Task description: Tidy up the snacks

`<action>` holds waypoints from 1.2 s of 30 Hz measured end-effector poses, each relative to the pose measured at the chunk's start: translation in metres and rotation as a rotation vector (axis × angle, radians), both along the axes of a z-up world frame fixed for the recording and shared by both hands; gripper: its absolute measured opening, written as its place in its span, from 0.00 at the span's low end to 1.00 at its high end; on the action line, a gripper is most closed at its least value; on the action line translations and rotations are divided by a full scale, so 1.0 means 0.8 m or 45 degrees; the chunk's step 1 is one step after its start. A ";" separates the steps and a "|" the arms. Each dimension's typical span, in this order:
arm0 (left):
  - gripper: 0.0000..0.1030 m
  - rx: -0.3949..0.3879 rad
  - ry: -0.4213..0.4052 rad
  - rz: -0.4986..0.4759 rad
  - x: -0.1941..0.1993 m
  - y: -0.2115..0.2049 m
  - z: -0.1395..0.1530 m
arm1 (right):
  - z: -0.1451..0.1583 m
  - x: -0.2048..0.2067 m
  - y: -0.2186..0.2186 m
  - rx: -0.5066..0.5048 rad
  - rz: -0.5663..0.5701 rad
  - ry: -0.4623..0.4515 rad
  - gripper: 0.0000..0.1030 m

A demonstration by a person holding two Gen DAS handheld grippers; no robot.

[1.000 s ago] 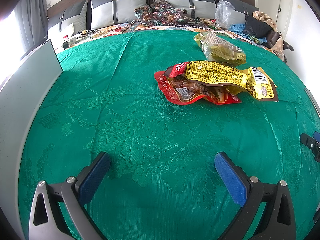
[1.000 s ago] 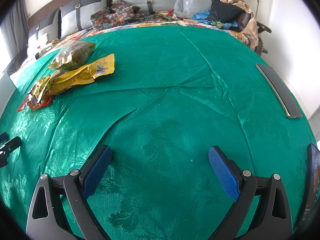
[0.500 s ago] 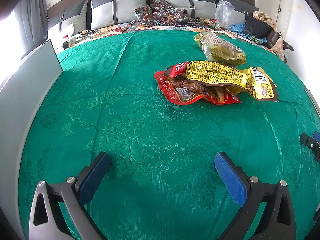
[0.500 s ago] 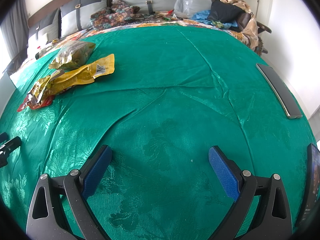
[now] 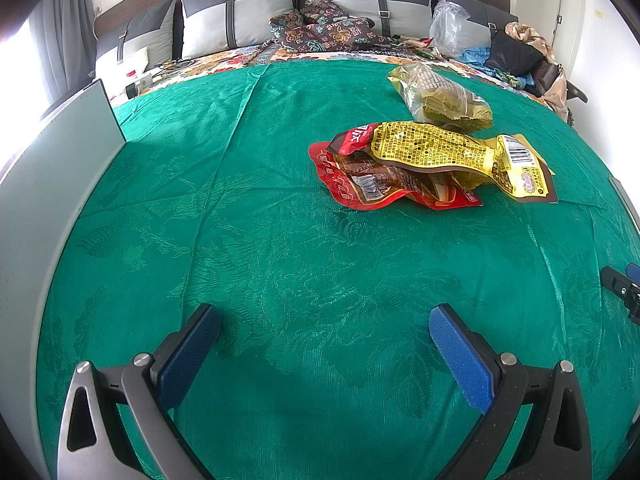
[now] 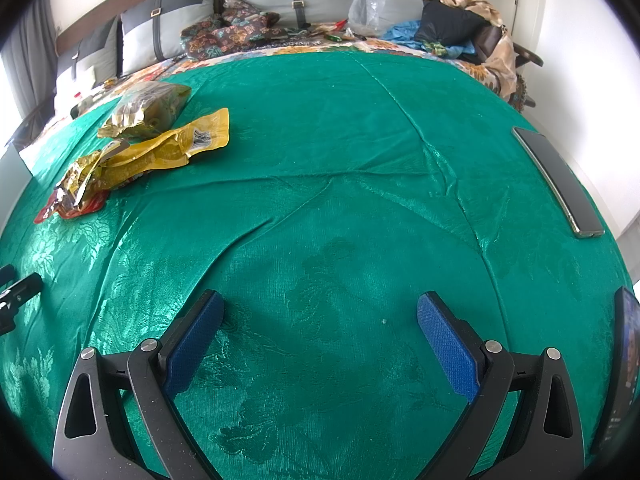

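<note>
Three snack bags lie in a loose pile on the green cloth (image 5: 260, 240). A yellow bag (image 5: 448, 150) rests across a red bag (image 5: 372, 184), and a clear bag with a gold-green base (image 5: 440, 94) lies just behind them. My left gripper (image 5: 324, 320) hovers open well short of the pile, nothing between its blue pads. From the right wrist the same yellow bag (image 6: 176, 146), red bag (image 6: 68, 210) and gold-green bag (image 6: 148, 110) sit far to the left. My right gripper (image 6: 320, 308) is open over bare cloth.
A grey panel (image 5: 52, 184) stands along the left edge of the cloth. A dark flat slab (image 6: 560, 180) lies at the right edge and a screen (image 6: 626, 364) at the lower right. Pillows, a clear plastic bag (image 5: 448, 24) and clothes crowd the bed's far end.
</note>
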State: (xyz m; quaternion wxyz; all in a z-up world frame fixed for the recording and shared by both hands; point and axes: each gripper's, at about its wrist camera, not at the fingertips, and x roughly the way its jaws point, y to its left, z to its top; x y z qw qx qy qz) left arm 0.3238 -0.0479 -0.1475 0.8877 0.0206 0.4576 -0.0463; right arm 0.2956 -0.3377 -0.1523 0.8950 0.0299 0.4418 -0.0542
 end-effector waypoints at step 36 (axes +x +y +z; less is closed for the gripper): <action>1.00 0.002 0.025 -0.014 -0.003 -0.001 0.000 | 0.000 0.004 0.001 0.000 0.000 0.000 0.96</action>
